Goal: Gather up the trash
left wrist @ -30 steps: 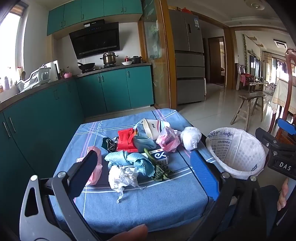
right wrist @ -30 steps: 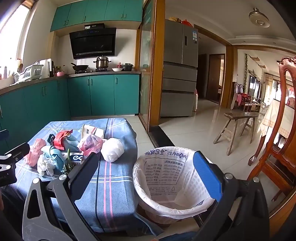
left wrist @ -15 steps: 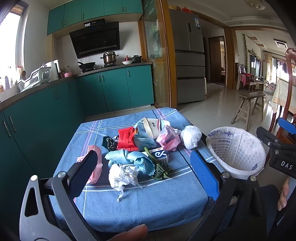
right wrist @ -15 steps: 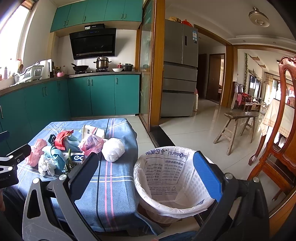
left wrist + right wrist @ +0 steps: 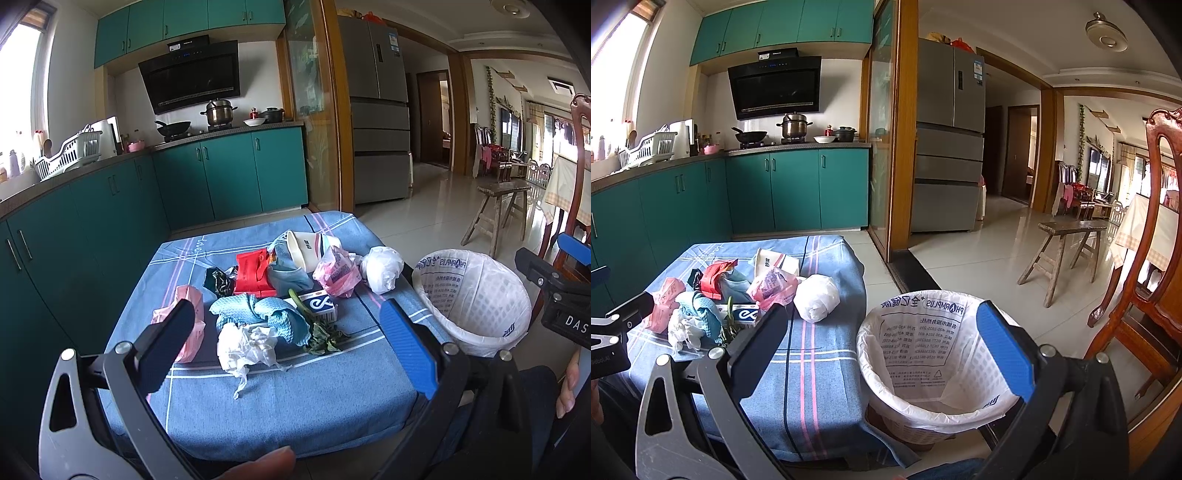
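Almost nothing has moved since a second ago — the left gripper (image 5: 288, 332) and right gripper (image 5: 882, 339) stay wide open and empty. The trash pile (image 5: 273, 291) lies untouched on the surface (image 5: 314, 413); the lined bin (image 5: 923, 373) beside it waits empty, so collecting has not begun.

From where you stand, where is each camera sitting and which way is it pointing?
Left wrist: on the left gripper, over the table's near edge, facing the trash pile; its open fingers and a thumb show.
Right wrist: on the right gripper, aimed at the lined basket beside the table; its open fingers show.
Both share the white bag, basket and kitchen.
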`<move>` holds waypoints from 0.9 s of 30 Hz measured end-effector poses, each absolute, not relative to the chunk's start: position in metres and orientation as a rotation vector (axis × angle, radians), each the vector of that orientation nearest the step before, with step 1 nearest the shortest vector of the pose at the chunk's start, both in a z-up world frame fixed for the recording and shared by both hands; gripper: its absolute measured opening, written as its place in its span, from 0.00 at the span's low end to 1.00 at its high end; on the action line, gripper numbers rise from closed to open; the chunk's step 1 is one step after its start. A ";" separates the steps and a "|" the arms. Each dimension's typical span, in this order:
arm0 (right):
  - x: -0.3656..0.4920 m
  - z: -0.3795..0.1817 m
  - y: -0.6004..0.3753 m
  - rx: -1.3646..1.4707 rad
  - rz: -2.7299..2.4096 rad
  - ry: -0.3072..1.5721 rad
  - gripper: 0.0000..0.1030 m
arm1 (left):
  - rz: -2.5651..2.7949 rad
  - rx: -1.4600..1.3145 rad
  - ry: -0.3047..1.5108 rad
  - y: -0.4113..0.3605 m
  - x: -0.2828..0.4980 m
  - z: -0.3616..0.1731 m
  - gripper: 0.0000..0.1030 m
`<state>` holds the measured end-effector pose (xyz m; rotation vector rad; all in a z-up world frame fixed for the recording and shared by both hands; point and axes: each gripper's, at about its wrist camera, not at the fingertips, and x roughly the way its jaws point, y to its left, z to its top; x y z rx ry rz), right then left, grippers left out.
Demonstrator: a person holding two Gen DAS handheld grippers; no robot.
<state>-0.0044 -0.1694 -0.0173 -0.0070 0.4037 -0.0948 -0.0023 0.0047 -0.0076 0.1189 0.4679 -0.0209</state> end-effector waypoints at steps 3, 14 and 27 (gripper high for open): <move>-0.005 -0.017 -0.170 -0.007 -0.096 0.403 0.97 | -0.021 0.119 0.468 0.005 -0.003 -0.008 0.97; -0.007 -0.015 -0.172 -0.001 -0.096 0.404 0.97 | -0.023 0.122 0.472 0.004 -0.003 -0.012 0.97; -0.007 -0.015 -0.173 0.004 -0.096 0.405 0.97 | -0.024 0.123 0.475 0.002 -0.004 -0.012 0.97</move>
